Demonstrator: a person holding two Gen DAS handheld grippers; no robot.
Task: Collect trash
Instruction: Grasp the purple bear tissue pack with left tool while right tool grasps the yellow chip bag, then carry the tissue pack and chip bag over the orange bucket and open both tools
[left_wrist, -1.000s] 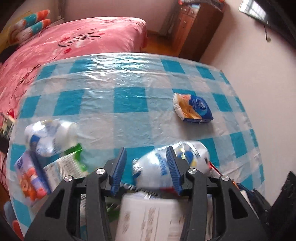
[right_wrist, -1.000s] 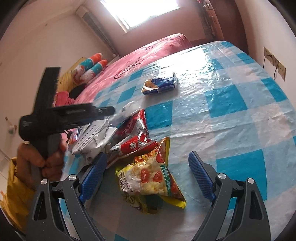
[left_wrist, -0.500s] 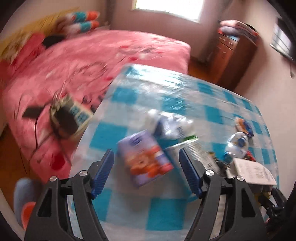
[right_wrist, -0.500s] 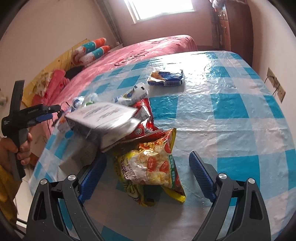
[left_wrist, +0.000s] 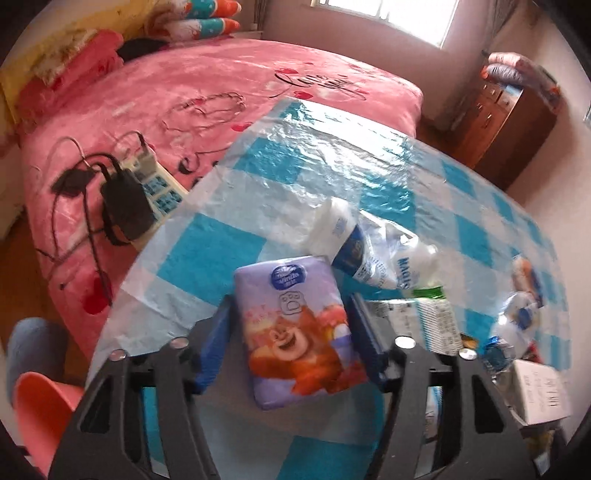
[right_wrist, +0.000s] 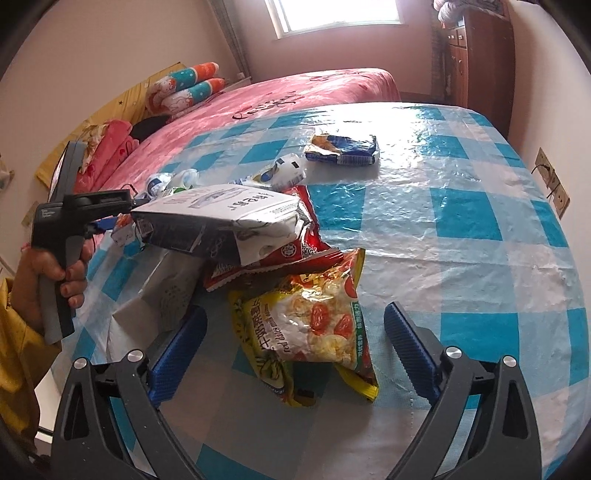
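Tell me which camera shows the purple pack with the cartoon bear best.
The left wrist view. There the purple pack fills the middle of the picture, lying on the checked table between the fingers of the left gripper, bear and logo facing up. In the right wrist view I cannot make it out; the white box and other wrappers cover that side.

— What are those two claws made of?

— Black plastic frames with triangular cut-outs, the left claw (left_wrist: 290, 341) and the right claw (right_wrist: 295, 345) alike. Each finger ends in a ribbed blue pad (right_wrist: 408, 341), and a round silver screw (right_wrist: 453, 352) sits just behind each pad, with another further out on the frame.

— And the handle?

— A black pistol-shaped body with a grey grip (right_wrist: 55, 314) and a small pale marking on its rear. Behind it, the person's hand (right_wrist: 55, 273) comes out of a mustard-yellow sleeve (right_wrist: 16, 350).
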